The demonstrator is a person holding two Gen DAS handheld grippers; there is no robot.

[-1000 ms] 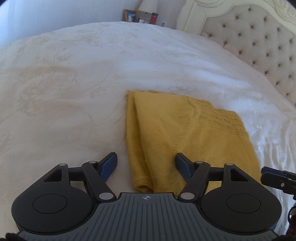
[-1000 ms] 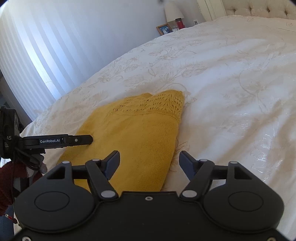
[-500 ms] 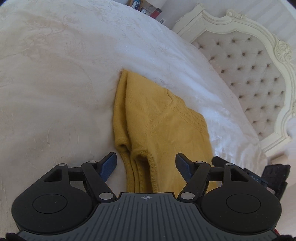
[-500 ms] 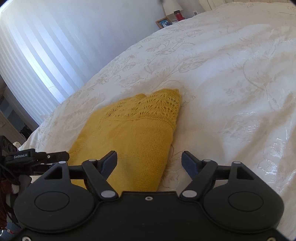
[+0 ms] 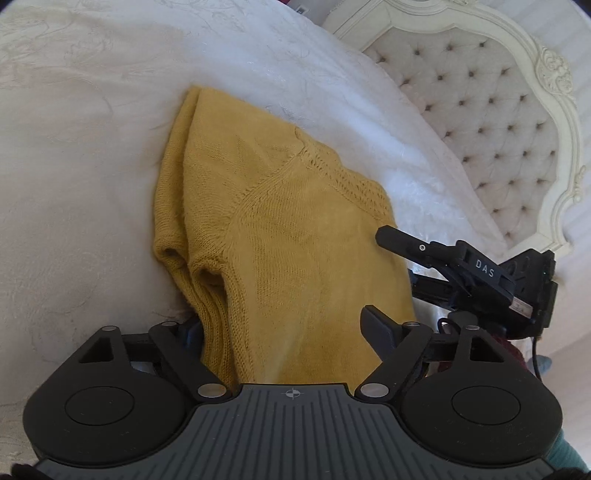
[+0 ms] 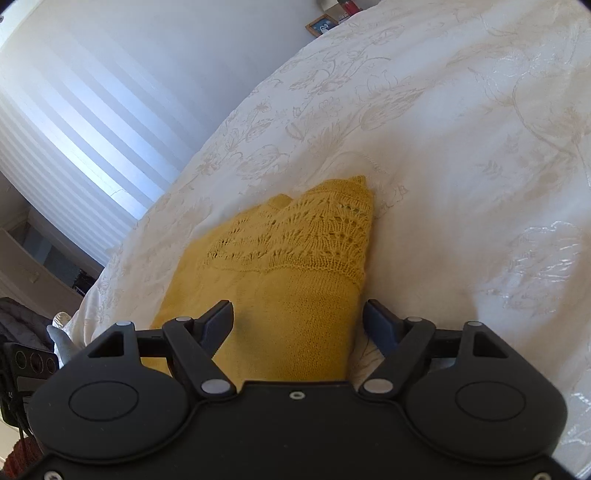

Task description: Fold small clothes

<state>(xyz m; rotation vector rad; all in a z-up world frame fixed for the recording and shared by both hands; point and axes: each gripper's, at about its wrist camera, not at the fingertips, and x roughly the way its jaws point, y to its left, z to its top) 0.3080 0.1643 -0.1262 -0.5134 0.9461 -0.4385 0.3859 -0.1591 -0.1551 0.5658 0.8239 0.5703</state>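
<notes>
A folded yellow knit sweater (image 5: 280,229) lies on the white embroidered bedspread (image 5: 74,147). My left gripper (image 5: 286,328) is open, its jaws straddling the sweater's near end where the sleeve cuffs lie; the left fingertip is partly hidden behind the fabric. My right gripper (image 6: 299,319) is open, its jaws straddling the sweater's (image 6: 295,258) opposite side below the lace yoke. The right gripper also shows in the left wrist view (image 5: 461,266) at the sweater's right edge.
A tufted cream headboard (image 5: 498,122) stands at the right of the left wrist view. A white wall with blinds light (image 6: 92,92) and a picture frame (image 6: 321,26) lie beyond the bed. The bedspread (image 6: 461,147) spreads wide around the sweater.
Both grippers have moved forward and down onto the sweater, which now sits between each pair of open jaws. The sweater itself has not moved.
</notes>
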